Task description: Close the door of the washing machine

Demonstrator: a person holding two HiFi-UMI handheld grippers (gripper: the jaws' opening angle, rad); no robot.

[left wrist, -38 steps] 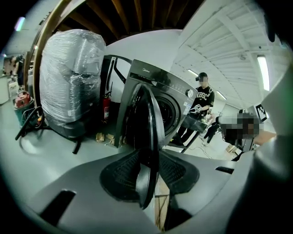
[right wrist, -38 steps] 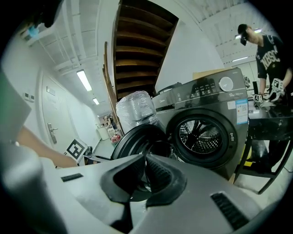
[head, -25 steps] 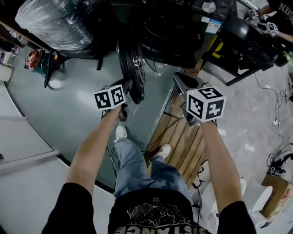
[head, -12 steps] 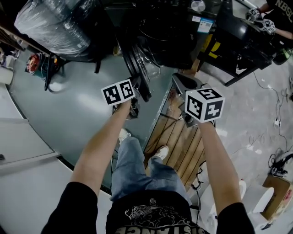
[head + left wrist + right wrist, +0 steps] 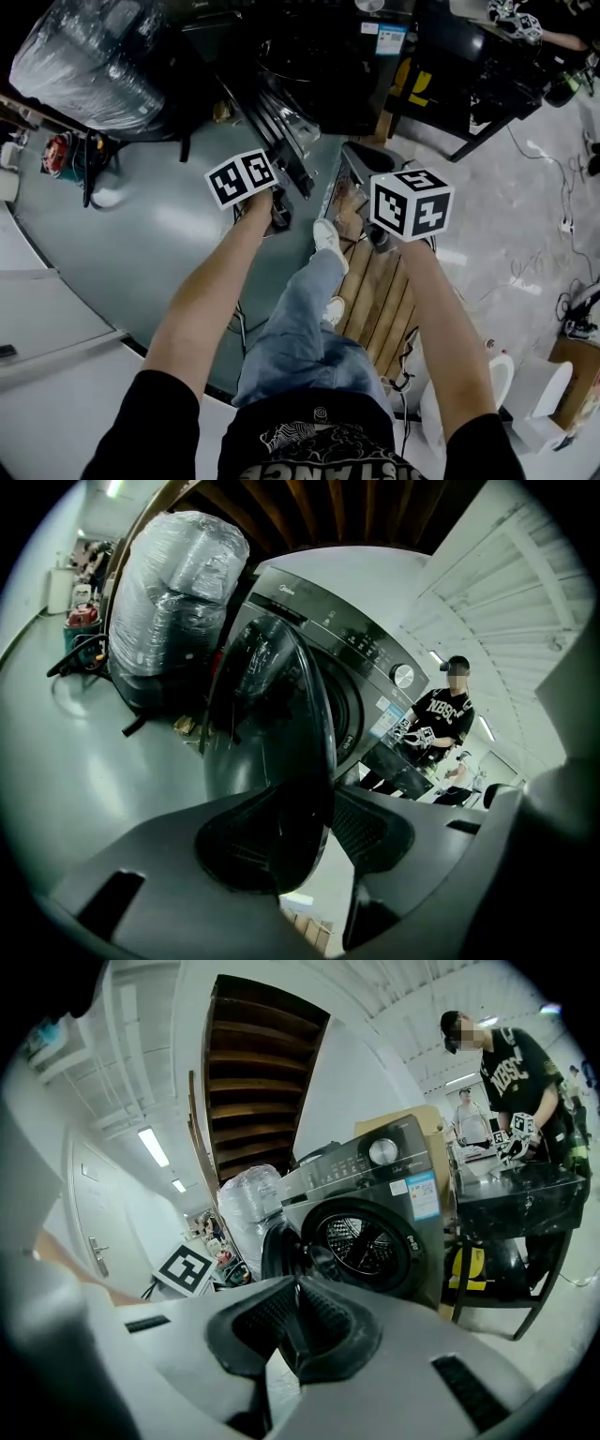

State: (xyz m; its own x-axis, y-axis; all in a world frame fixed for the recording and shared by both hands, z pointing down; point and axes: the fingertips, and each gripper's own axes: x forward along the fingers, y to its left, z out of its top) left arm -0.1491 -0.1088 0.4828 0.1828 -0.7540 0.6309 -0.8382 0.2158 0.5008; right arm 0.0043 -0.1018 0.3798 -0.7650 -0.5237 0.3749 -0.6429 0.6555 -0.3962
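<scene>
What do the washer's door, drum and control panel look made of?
Door: dark tinted glass or plastic bowl, glossy, judging by the sharp reflections on its curve.
Drum: likely stainless steel, as it is bright and perforated.
Control panel: dark grey, smooth, semi-gloss. Probably plastic or coated metal, but the look doesn't settle which.

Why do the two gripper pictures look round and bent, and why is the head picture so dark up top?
Left gripper view: wide lens curves everything, corners black, the door looms dark. Right gripper view: same bulge, ceiling lamp glares. Head view: washing machine sits in shadow, floor shines softly.
</scene>
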